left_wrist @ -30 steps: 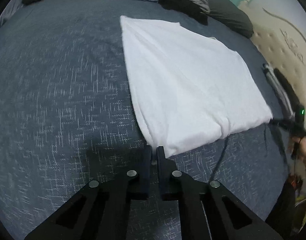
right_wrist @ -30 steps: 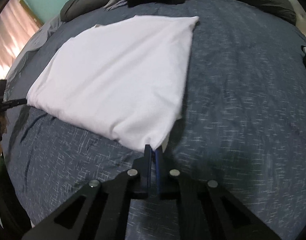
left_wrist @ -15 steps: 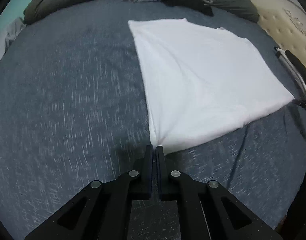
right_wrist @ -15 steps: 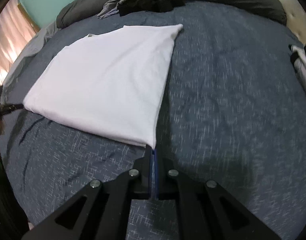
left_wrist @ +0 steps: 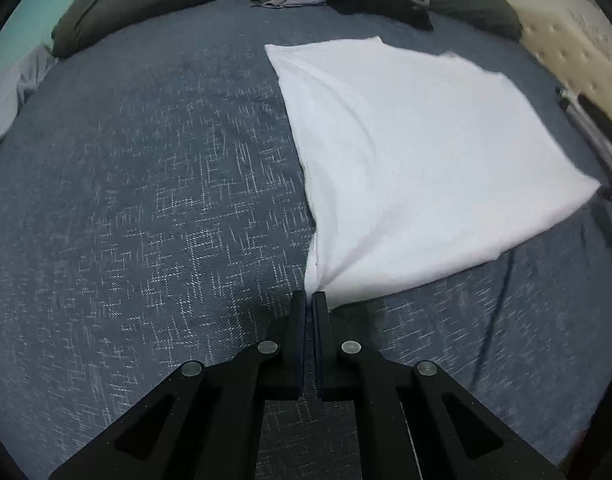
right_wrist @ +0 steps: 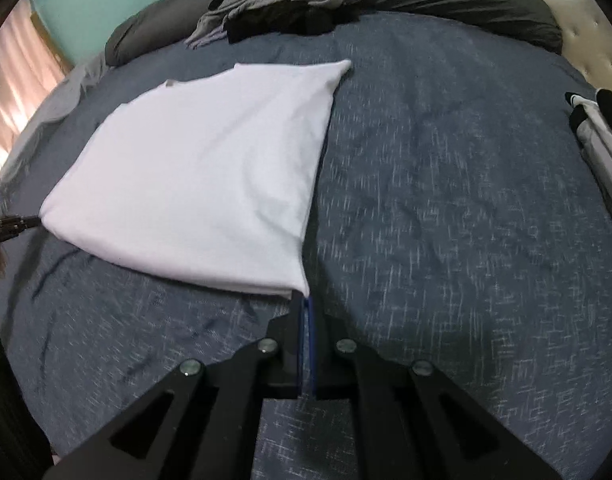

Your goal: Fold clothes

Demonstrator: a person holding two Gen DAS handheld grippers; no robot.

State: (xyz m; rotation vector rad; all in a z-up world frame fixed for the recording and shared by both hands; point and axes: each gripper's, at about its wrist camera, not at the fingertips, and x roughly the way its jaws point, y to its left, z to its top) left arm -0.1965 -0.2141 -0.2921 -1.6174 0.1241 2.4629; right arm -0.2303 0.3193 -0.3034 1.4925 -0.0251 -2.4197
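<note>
Left tool (left_wrist: 309, 294) and right tool (right_wrist: 304, 298) each clamp a near corner of the white garment (left_wrist: 417, 168), now drawn taut and flatter than before across the bed (left_wrist: 146, 220); next fold can proceed.

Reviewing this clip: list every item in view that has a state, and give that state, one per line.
white garment: folded flat on the bed, two near corners pinched.
left tongs: shut on one near corner of the garment.
right tongs: shut on the other near corner.
grey clothes: crumpled in a heap at the far edge, unfolded.
blue bedspread: spread out, slightly creased.
dark pillow: lying along the far edge.
</note>
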